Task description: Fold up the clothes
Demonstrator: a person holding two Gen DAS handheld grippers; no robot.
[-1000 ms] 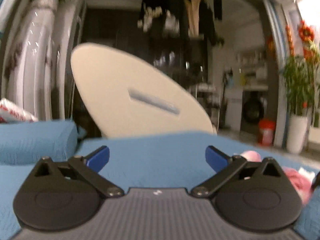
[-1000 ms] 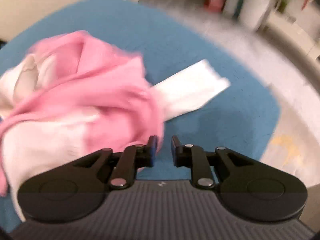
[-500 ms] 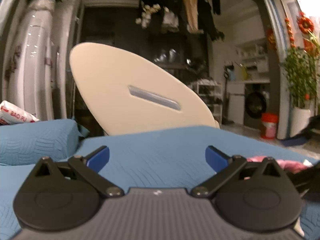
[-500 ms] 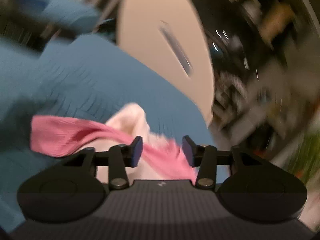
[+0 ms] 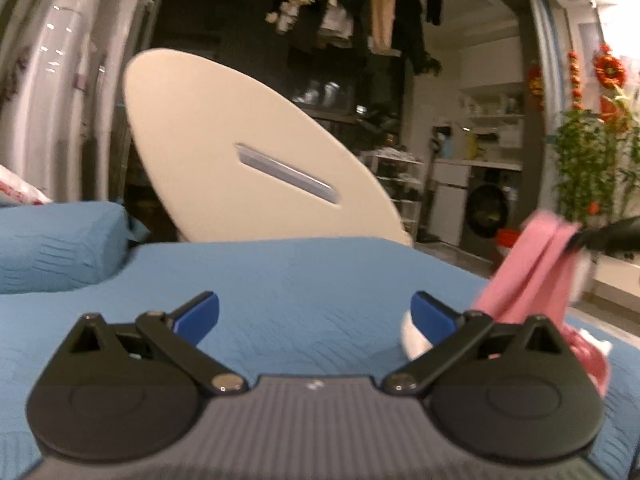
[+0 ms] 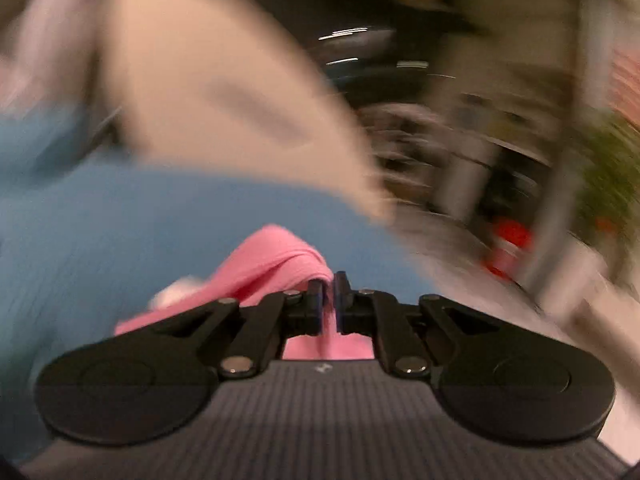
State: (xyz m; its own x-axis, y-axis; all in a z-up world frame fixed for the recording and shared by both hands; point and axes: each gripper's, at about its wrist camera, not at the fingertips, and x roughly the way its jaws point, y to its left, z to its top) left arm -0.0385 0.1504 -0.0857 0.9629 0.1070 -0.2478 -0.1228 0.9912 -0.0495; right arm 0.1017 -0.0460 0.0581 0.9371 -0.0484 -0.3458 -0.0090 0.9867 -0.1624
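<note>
Right gripper (image 6: 329, 300): jaws pinching pink garment (image 5: 528, 276), lifted off blue bed (image 5: 304, 280). Left gripper (image 5: 316, 312): jaws spread, empty.

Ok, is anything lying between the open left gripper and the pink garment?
Nothing visible. Only bare blue quilted bedcover lies ahead of the left gripper, whose fingers are spread with nothing between them. The pink garment hangs to its right, pinched by the right gripper.

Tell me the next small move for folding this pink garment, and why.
Probably bring the open left gripper across to the hanging pink fabric garment and pinch a second edge. The right gripper has its jaws shut on one part, lifting it off the blue quilted bed cover, while the rest lies bunched.
</note>
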